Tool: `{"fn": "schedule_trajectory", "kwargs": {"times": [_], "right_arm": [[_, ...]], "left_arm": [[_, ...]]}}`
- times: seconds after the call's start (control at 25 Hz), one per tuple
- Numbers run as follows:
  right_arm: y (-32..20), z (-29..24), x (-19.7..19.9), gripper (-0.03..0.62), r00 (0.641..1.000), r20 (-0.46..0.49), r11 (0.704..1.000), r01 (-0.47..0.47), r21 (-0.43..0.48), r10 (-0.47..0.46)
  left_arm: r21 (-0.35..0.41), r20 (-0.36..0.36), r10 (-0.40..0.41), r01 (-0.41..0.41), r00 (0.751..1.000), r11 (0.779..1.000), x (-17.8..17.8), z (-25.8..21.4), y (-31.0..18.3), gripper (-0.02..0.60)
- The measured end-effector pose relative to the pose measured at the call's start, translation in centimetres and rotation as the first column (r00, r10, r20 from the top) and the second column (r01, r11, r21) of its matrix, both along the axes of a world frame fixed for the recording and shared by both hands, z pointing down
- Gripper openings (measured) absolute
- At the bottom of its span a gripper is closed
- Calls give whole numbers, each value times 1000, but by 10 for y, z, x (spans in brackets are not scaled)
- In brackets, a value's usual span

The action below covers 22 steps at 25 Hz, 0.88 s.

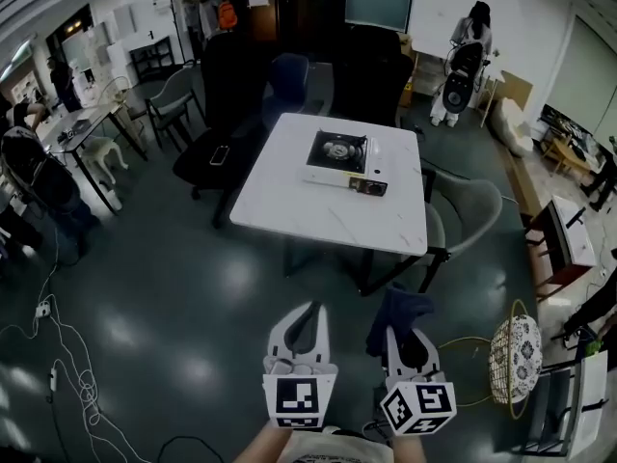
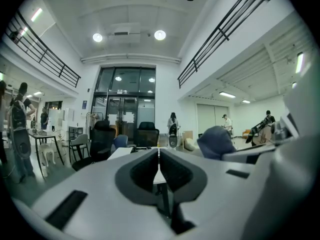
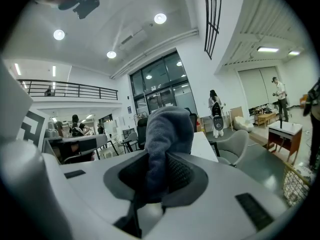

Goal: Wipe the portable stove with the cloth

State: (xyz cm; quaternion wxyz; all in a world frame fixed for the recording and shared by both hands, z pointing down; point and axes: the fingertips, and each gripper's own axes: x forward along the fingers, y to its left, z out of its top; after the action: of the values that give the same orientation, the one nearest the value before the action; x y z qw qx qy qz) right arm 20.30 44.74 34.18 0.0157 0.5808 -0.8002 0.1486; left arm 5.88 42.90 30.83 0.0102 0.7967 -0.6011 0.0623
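The right gripper (image 1: 405, 340) is clamping the blue cloth (image 1: 399, 309), ready for wiping; the left gripper (image 1: 305, 318) is hanging closed, empty. The portable stove (image 1: 338, 154) is sitting on the table (image 1: 289, 201), well ahead.

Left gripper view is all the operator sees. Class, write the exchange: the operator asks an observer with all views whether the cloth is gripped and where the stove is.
Observer: Yes, the right gripper is shut on the blue cloth, which bulges above its jaws.
Operator: And the stove?
Observer: The portable stove sits on the white table, towards its far right, well ahead of the cloth and not touched by it.
Operator: Anything beside it?
Observer: A small dark object lies by its near right corner; I cannot tell what it is.
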Motion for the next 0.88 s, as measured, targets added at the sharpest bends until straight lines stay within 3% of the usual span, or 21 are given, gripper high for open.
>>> {"fn": "schedule_trajectory", "kwargs": {"times": [0.4, 0.88], "right_arm": [[-90, -11, -38, 94, 1000, -9, 1000, -26, 16, 26], [-165, 2, -38, 94, 999, -25, 999, -45, -30, 44]], "left_arm": [[39, -1, 25, -25, 1000, 999, -43, -17, -90, 21], [6, -16, 14, -14, 1000, 1000, -54, -3, -166, 21]]}}
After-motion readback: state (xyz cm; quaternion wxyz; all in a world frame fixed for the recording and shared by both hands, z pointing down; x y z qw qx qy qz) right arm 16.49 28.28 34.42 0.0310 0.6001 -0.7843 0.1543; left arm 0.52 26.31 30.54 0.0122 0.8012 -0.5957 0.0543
